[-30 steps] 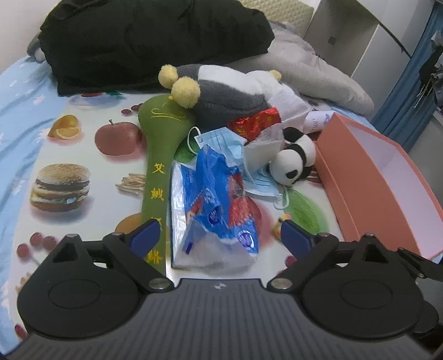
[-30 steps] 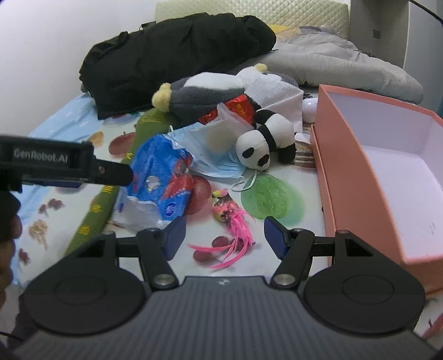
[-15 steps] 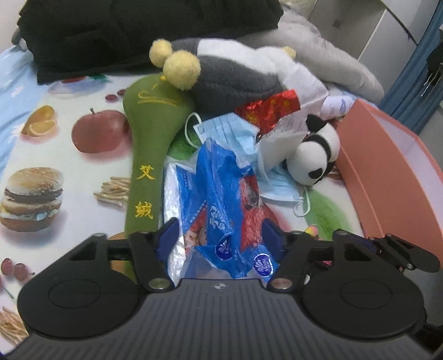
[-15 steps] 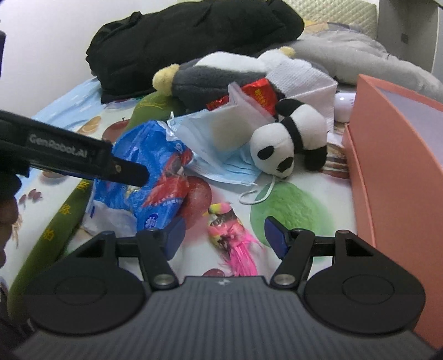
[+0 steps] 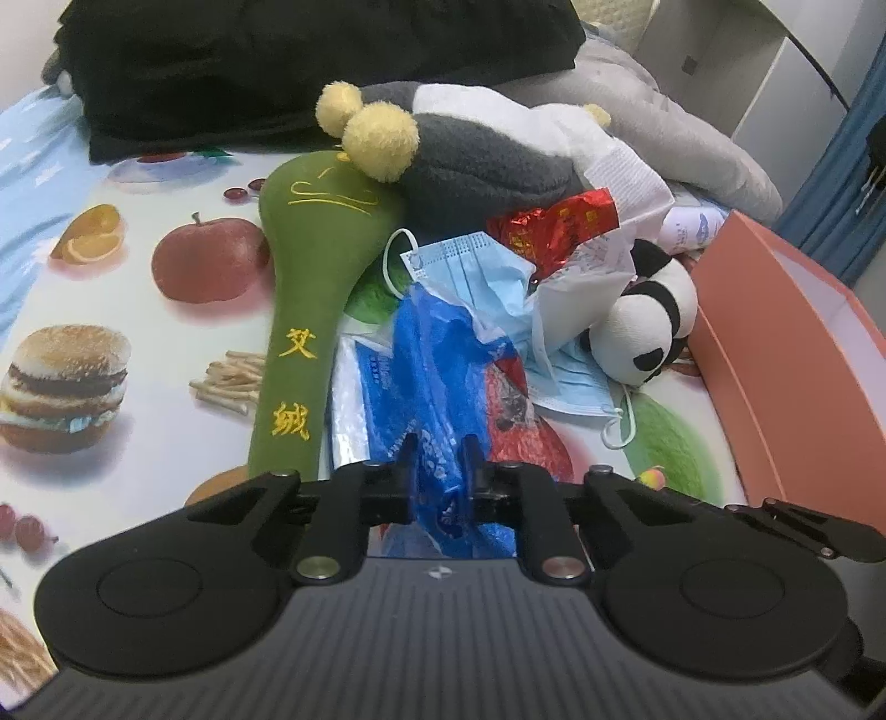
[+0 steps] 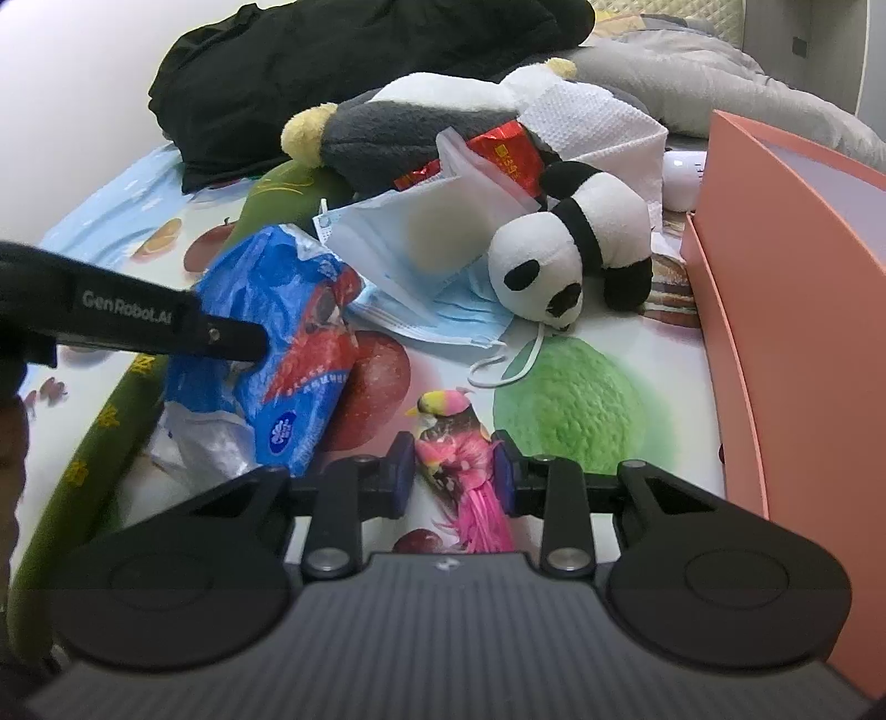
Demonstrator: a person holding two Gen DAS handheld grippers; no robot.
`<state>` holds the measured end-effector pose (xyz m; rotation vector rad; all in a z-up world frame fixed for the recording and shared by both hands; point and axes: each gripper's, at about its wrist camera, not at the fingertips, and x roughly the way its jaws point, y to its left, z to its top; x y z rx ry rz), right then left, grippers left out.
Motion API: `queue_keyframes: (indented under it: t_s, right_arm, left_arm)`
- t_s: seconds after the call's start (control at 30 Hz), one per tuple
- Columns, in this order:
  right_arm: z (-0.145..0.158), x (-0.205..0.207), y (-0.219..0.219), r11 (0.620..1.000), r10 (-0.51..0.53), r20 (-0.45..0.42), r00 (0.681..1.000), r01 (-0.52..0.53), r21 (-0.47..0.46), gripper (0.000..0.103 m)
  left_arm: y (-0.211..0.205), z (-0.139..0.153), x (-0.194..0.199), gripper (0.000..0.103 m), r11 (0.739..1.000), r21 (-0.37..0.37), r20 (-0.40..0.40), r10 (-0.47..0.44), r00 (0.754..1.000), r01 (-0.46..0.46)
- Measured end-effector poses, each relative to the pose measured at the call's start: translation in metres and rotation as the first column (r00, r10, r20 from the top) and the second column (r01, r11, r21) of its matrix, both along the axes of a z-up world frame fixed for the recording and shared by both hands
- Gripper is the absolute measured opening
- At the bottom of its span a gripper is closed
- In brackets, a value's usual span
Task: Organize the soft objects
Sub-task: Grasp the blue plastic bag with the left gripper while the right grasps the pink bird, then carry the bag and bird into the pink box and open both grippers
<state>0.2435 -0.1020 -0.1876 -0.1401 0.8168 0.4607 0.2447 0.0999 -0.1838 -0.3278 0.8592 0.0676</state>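
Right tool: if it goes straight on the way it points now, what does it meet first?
Closing on the pink bird toy, the right tool would probably next meet the face mask's ear loop; depth is unclear.

We note a bed with a quilted headboard [image 6: 681,14] at its far edge, a plain white wall [image 6: 66,99], a white cabinet [image 5: 736,61], and a blue curtain [image 5: 830,205] near the bed's right corner.
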Motion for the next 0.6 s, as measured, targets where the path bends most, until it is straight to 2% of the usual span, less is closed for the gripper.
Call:
queue_keyframes:
  t_s: [0.17,0.4,0.6]
  right_arm:
    - [0.011,-0.009,-0.002,1.0,-0.009,0.006,1.0,0.008,0.015,0.033]
    - [0.025,-0.036,-0.013,0.999,-0.026,0.004,1.0,0.026,0.039,0.033]
    - [0.03,-0.06,-0.027,0.997,-0.05,-0.015,0.999,0.05,0.053,0.033]
  left_arm:
    - [-0.004,0.006,-0.019,0.008,1.0,-0.008,0.005,0.007,1.0,-0.007]
    - [-0.009,0.019,-0.055,0.008,0.999,-0.033,0.026,0.018,1.0,-0.017]
    - [-0.024,0.025,-0.082,0.008,0.999,-0.04,0.038,-0.008,0.999,0.009]
